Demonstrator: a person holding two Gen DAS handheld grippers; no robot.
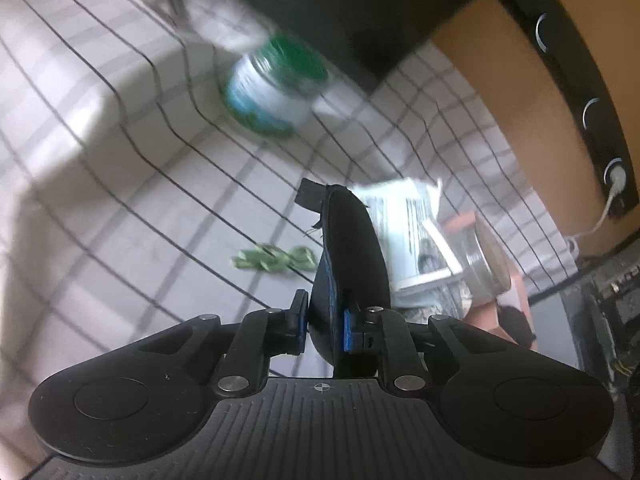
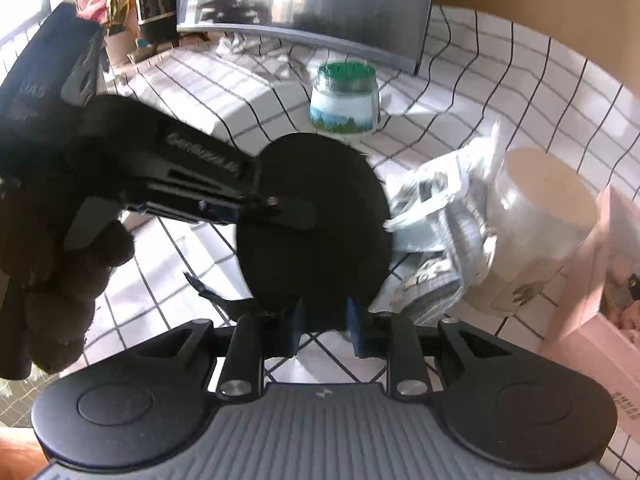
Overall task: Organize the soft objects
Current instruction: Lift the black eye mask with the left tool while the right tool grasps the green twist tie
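While both the left hand-held gripper [image 1: 322, 330] and right hand-held gripper [image 2: 325, 326] are clamped on the black round pad [image 2: 316, 216] above the bench [image 2: 168, 276], sorting seems barely begun, with the green ribbon [image 1: 276, 261] loose.

Counter: draped in a white cloth with black grid lines [image 2: 500, 92], lit by bright daylight.
Wall: tan [image 1: 500, 92], carrying a black panel of round sockets [image 1: 592, 112].
Backdrop: dark monitor [image 2: 304, 0]; potted plant [image 2: 116, 12] at left.
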